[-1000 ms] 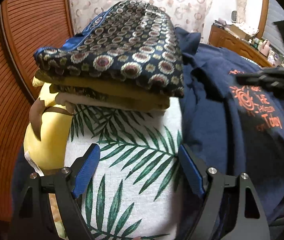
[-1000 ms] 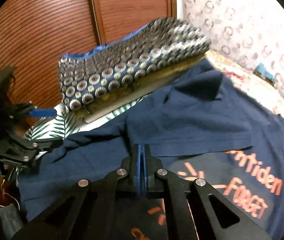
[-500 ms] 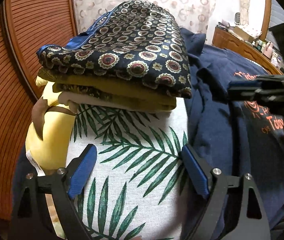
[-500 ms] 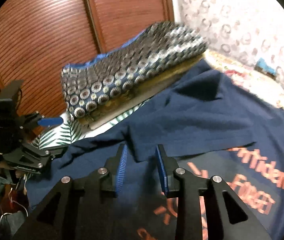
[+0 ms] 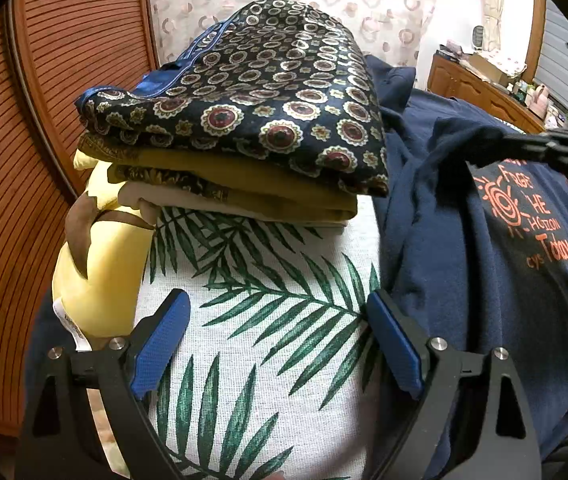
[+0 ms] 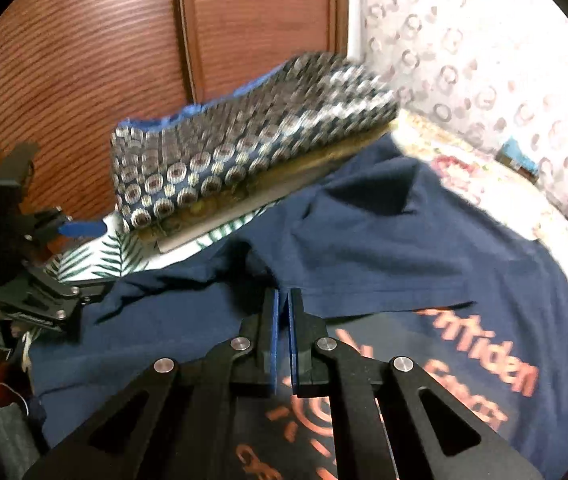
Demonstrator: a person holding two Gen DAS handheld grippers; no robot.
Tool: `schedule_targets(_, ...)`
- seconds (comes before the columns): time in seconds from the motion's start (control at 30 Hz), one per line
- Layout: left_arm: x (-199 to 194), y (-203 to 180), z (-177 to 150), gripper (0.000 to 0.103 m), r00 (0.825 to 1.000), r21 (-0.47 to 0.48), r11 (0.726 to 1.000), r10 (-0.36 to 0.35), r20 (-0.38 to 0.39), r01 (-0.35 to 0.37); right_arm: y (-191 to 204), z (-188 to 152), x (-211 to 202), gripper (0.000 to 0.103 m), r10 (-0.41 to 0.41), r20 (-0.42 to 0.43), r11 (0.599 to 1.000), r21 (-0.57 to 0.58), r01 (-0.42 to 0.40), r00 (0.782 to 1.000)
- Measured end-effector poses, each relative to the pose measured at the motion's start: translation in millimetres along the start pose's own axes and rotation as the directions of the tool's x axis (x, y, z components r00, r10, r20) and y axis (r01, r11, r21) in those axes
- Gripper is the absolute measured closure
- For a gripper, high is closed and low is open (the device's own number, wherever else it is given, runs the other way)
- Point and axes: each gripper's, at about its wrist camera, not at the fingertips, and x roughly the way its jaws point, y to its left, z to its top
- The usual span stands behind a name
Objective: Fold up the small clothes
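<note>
A navy T-shirt (image 5: 463, 260) with orange print lies spread on the bed, right of a white leaf-print cloth (image 5: 264, 320). My left gripper (image 5: 276, 300) hovers over the leaf-print cloth. Its jaws are opening, and no fabric is pinched between them. My right gripper (image 6: 282, 296) is shut on a fold of the navy T-shirt (image 6: 363, 248) near its sleeve. In the left wrist view the right gripper (image 5: 523, 144) holds that fold slightly raised. A stack of folded clothes (image 5: 264, 100), topped by a dark medallion-print piece, rests behind the leaf-print cloth.
A yellow plush cushion (image 5: 100, 272) lies left of the leaf-print cloth. Slatted wooden doors (image 5: 24, 160) stand close on the left. A wooden dresser (image 5: 483, 88) with small items is at the far right, and clutter with hangers (image 6: 0, 400) sits by the bed's edge.
The right gripper opened on the navy shirt half a second ago and has shut again on a fold of it. The left gripper's jaws have spread a little wider; it stayed in place.
</note>
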Motion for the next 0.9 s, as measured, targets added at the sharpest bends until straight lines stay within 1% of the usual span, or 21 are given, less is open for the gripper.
schedule_targets(0.1, 0, 0, 0, 0.013, 1.0, 0.0, 1.0, 0.0, 0.0, 0.0, -5, -8, -11, 0.099, -0.014, -0.004, 1.0, 0.0, 0.014, 1.0)
schedule_targets(0.27, 0, 0, 0, 0.013, 1.0, 0.0, 1.0, 0.0, 0.0, 0.0, -6, -22, -6, 0.099, -0.026, -0.042, 1.0, 0.007, 0.026, 0.999)
schedule_targets(0.37, 0, 0, 0, 0.013, 1.0, 0.001, 1.0, 0.0, -0.001, 0.0, -10, -29, -11, 0.098, -0.015, -0.045, 0.999, 0.033, 0.017, 0.999)
schedule_targets(0.43, 0, 0, 0, 0.013, 1.0, 0.001, 1.0, 0.0, -0.001, 0.0, -14, -29, -13, 0.084, -0.017, -0.042, 0.999, 0.05, 0.019, 0.999)
schedule_targets(0.53, 0, 0, 0, 0.013, 1.0, 0.001, 1.0, 0.005, -0.006, -0.005, -25, -32, -20, 0.082, -0.011, -0.026, 0.996, 0.084, 0.013, 1.0)
schedule_targets(0.57, -1, 1, 1, 0.013, 1.0, 0.0, 1.0, 0.024, -0.003, -0.024, -30, -32, -23, 0.081, -0.014, -0.02, 0.995, 0.094, 0.016, 1.0)
schedule_targets(0.63, -7, 1, 1, 0.013, 0.999, -0.002, 0.999, 0.049, 0.022, -0.049, -41, -32, -24, 0.075, -0.029, -0.01, 0.993, 0.113, 0.03, 1.0)
schedule_targets(0.67, -13, 1, 3, 0.013, 0.998, -0.008, 0.999, 0.047, 0.042, -0.046, -47, -31, -22, 0.075, -0.032, -0.005, 0.992, 0.121, 0.032, 0.999)
schedule_targets(0.77, -28, -3, 11, 0.013, 0.995, -0.023, 0.999, 0.024, 0.092, -0.022, -71, -27, -9, 0.074, -0.047, -0.014, 0.986, 0.159, 0.049, 0.999)
schedule_targets(0.9, -40, -20, 24, 0.013, 0.991, 0.01, 1.0, -0.001, 0.131, 0.0, -101, -18, 21, 0.074, -0.079, -0.047, 0.975, 0.205, 0.087, 0.996)
